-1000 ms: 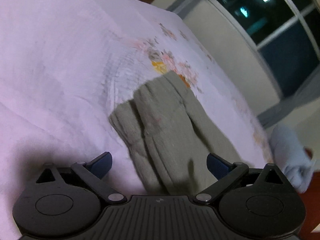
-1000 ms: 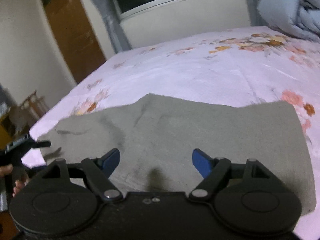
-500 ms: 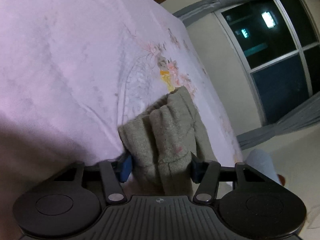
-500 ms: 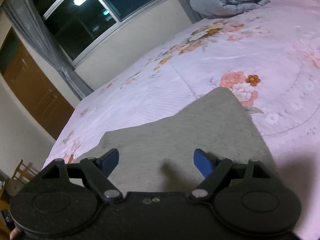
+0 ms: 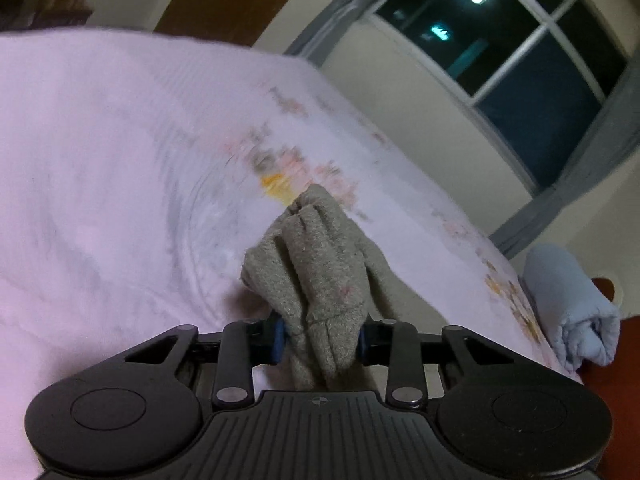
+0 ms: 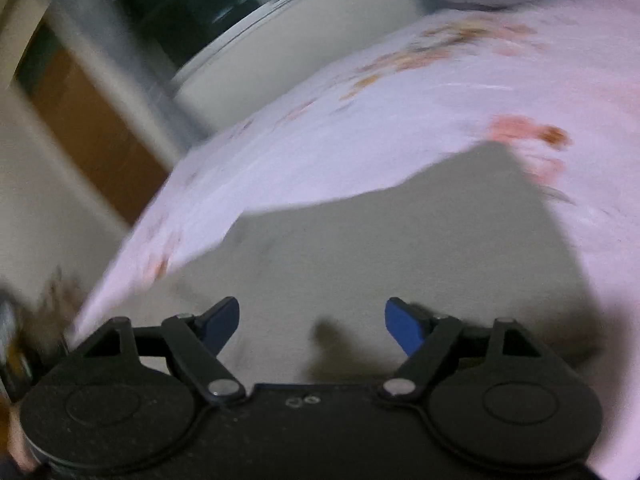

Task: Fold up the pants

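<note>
One rolled blanket (image 5: pixel 570 304) beside bedsheet (image 5: pixel 100 168)

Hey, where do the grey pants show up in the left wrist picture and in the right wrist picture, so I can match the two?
Left wrist: the grey pants sit low centre, one end bunched between the closing jaws of the left gripper.
Right wrist: the pants lie flat across the lower middle, ahead of the open right gripper.
Shared landmark: the pink floral bedsheet beneath them.
</note>
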`<state>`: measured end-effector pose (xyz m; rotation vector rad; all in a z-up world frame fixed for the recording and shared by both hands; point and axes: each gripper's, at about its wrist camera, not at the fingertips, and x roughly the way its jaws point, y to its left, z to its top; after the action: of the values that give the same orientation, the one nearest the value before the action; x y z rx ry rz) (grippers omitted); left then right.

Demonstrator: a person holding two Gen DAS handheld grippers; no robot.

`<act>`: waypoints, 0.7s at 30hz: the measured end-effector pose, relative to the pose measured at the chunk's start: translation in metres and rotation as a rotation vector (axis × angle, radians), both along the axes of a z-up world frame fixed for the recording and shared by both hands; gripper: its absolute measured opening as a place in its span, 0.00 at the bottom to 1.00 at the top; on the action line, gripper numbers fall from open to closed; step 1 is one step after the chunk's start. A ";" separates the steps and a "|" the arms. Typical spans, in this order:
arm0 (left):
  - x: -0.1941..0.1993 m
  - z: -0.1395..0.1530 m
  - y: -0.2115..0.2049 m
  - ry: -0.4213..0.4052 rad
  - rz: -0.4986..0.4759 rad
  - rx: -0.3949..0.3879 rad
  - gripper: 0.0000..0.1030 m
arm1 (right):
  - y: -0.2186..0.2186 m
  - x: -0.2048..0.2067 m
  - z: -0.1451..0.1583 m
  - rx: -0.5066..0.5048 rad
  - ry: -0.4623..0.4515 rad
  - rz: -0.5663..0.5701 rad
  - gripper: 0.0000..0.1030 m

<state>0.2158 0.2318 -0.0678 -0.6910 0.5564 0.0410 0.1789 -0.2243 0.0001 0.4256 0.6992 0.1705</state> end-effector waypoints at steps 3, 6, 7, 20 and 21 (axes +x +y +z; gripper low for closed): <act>-0.006 0.016 0.000 -0.021 -0.023 0.013 0.32 | 0.037 0.000 -0.003 -0.081 -0.005 0.113 0.70; -0.016 0.035 -0.003 -0.036 -0.048 0.047 0.32 | 0.071 -0.006 -0.007 -0.208 -0.029 0.181 0.77; -0.014 0.040 -0.006 -0.041 -0.057 0.059 0.31 | 0.084 -0.008 -0.010 -0.277 -0.039 0.214 0.81; -0.035 0.090 -0.025 -0.075 -0.119 0.177 0.32 | 0.109 -0.016 -0.015 -0.528 -0.131 0.134 0.89; -0.035 0.090 -0.028 -0.072 -0.114 0.179 0.31 | 0.109 -0.008 -0.023 -0.526 -0.099 0.136 0.89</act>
<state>0.1808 0.2041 0.0218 -0.4838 0.5154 -0.0397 0.1712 -0.1155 -0.0228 -0.1334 0.6468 0.1277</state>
